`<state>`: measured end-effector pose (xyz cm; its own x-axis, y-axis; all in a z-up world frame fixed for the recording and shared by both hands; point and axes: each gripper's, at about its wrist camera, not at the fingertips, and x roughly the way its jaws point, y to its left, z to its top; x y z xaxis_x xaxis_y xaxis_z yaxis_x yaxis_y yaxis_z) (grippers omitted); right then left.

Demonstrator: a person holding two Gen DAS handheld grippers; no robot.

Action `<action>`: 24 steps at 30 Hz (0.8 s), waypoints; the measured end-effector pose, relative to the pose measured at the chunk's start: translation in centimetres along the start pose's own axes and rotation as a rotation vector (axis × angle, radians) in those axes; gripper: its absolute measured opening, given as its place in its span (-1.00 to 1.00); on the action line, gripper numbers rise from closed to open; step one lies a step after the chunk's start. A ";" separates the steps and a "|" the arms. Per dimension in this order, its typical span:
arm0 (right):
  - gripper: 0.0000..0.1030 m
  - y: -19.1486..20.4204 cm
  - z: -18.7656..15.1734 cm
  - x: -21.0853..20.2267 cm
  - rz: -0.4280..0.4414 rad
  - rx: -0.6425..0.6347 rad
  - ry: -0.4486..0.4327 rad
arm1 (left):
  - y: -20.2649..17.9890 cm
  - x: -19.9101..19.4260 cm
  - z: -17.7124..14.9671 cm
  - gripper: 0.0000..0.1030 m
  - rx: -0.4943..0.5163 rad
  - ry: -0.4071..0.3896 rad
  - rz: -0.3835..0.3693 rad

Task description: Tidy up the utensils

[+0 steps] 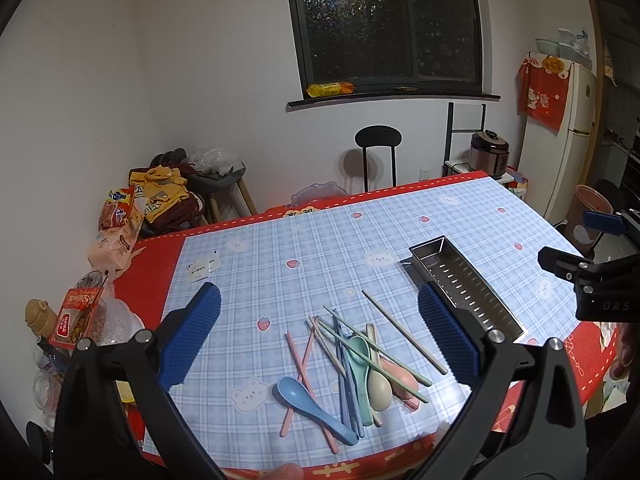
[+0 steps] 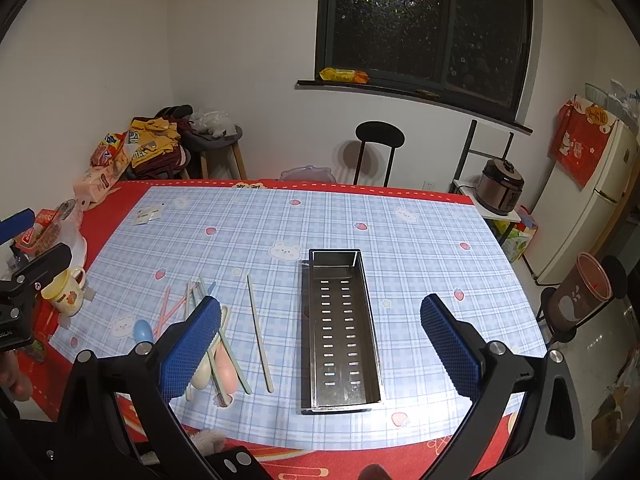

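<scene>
While I hold both grippers above the plaid tablecloth (image 2: 400, 240) | perforated steel tray (image 2: 340, 332) lies empty | chopsticks and spoons pile (image 1: 352, 356) beside it | left gripper (image 1: 320, 332) jaws wide apart, empty | right gripper (image 2: 320, 340) likewise.

The left gripper (image 1: 320, 334) hangs wide open above a plaid table (image 1: 280, 248). Between its fingers lies a heap of chopsticks (image 1: 340, 344) and spoons (image 1: 378, 384). A metal tray (image 1: 464, 284) sits behind the right-hand finger.
</scene>
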<state>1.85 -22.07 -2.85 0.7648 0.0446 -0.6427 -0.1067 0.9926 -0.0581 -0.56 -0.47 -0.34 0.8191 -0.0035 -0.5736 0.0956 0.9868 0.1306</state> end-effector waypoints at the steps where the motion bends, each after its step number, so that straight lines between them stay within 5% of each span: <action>1: 0.91 0.0 0.0 0.0 0.000 0.000 0.000 | 0.0 0.0 0.0 0.89 0.001 0.000 0.000; 14: 0.91 0.0 0.0 0.0 0.008 0.008 0.002 | -0.2 -0.2 -0.1 0.89 0.006 -0.002 -0.028; 20: 0.90 -0.1 0.8 1.3 0.138 0.020 0.039 | 2.4 0.9 -0.1 0.89 -0.088 0.037 -0.102; 24: 0.90 1.2 1.2 3.3 0.206 -0.049 0.082 | 4.2 2.2 -0.6 0.89 -0.106 0.062 -0.079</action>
<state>5.00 -20.64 -4.12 0.6693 0.2344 -0.7050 -0.2875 0.9567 0.0451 1.29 3.72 -1.49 0.7747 -0.0755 -0.6279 0.0955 0.9954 -0.0018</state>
